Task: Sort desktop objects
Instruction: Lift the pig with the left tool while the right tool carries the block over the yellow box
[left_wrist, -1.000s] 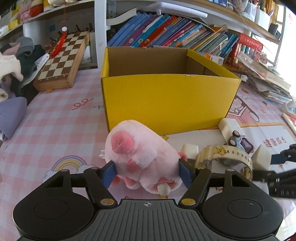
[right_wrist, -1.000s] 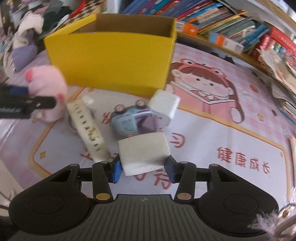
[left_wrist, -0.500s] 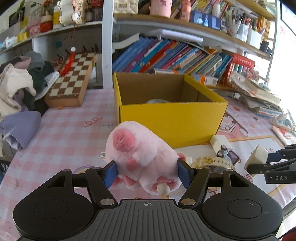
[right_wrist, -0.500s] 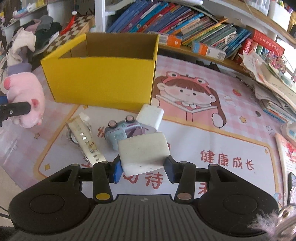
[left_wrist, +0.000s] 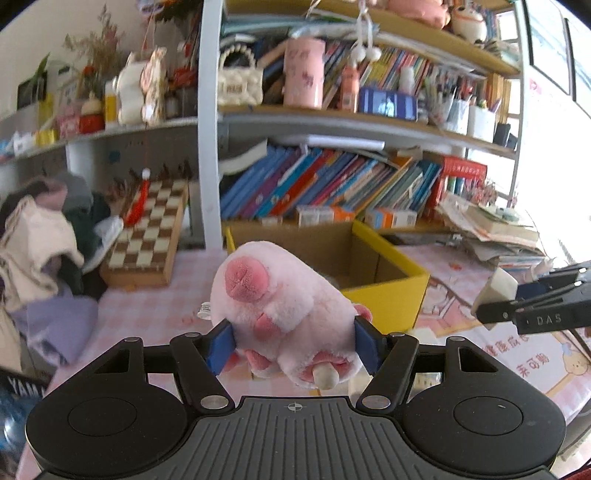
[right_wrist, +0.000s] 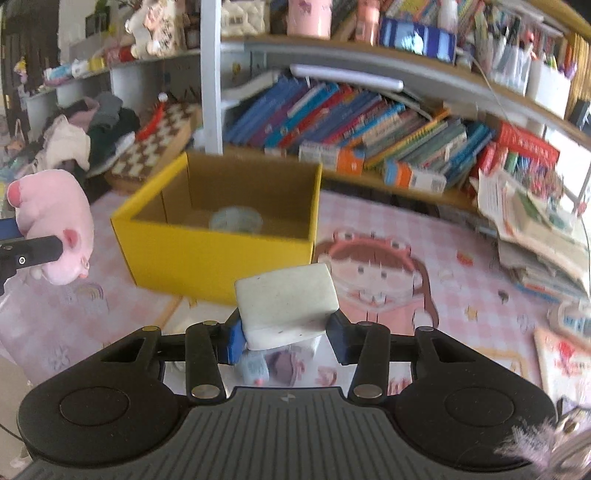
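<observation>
Both loads are riding clear of the desk: your left gripper (left_wrist: 293, 341) is pinching the pink plush pig (left_wrist: 280, 306) and your right gripper (right_wrist: 286, 338) the white block (right_wrist: 286, 301), so each next needs carrying over the open yellow box (right_wrist: 221, 245) before letting go.

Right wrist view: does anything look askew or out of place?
The white block sits tilted between the right hand-held gripper's fingers, one corner higher. Otherwise nothing odd: the yellow box stands upright, a tape roll inside.
</observation>
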